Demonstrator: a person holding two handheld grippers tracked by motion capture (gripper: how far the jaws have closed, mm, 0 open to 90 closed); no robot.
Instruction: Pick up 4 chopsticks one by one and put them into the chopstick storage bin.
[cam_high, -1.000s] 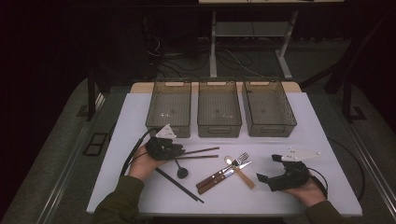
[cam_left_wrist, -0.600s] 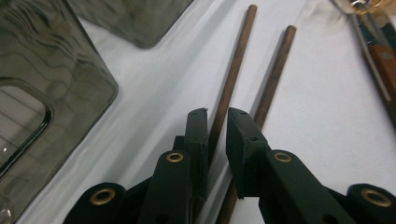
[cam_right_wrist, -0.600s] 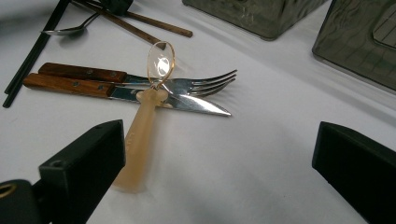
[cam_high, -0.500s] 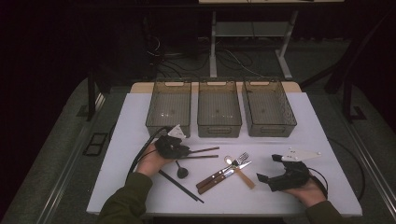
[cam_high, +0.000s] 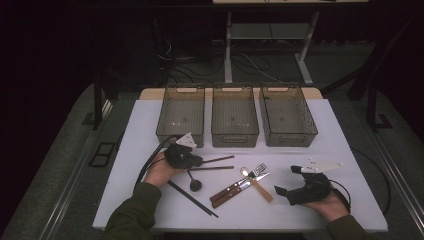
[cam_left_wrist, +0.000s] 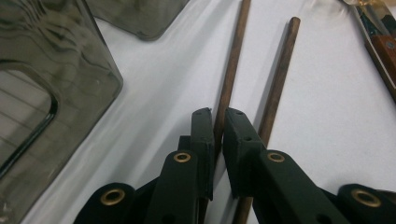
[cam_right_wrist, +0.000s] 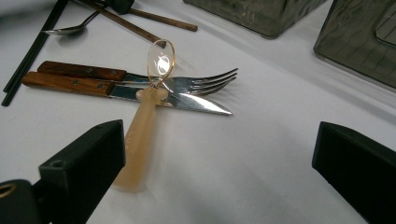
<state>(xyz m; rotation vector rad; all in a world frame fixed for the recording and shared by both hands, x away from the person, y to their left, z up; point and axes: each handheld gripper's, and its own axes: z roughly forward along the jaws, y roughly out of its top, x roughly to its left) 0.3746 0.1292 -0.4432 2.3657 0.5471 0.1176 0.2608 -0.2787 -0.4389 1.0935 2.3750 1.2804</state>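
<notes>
Nearest the person, the right gripper (cam_high: 287, 192) rests low on the white table (cam_high: 340, 150) with its jaws spread wide and nothing between them; just ahead lies a spoon with a frosted, peach-coloured handle (cam_right_wrist: 140, 140) and a clear gold-rimmed bowl, crossing a fork (cam_right_wrist: 140, 79) and a knife (cam_right_wrist: 126, 89) with riveted wooden handles and bright steel blades. Farther in, the left gripper (cam_left_wrist: 219, 126) has just been closing its jaws, and the pads now pinch the near end of one brown chopstick (cam_left_wrist: 231, 70), a slim round wooden rod. Its long axis runs straight away from the fingertips, in line with the jaws. Its twin (cam_left_wrist: 280, 74) lies just beside, almost parallel and outside the grip, so lifting should take one stick alone. Beyond stand three smoky translucent bins (cam_high: 235, 115) in a row, the left one (cam_high: 181, 114) closest to that hand.
</notes>
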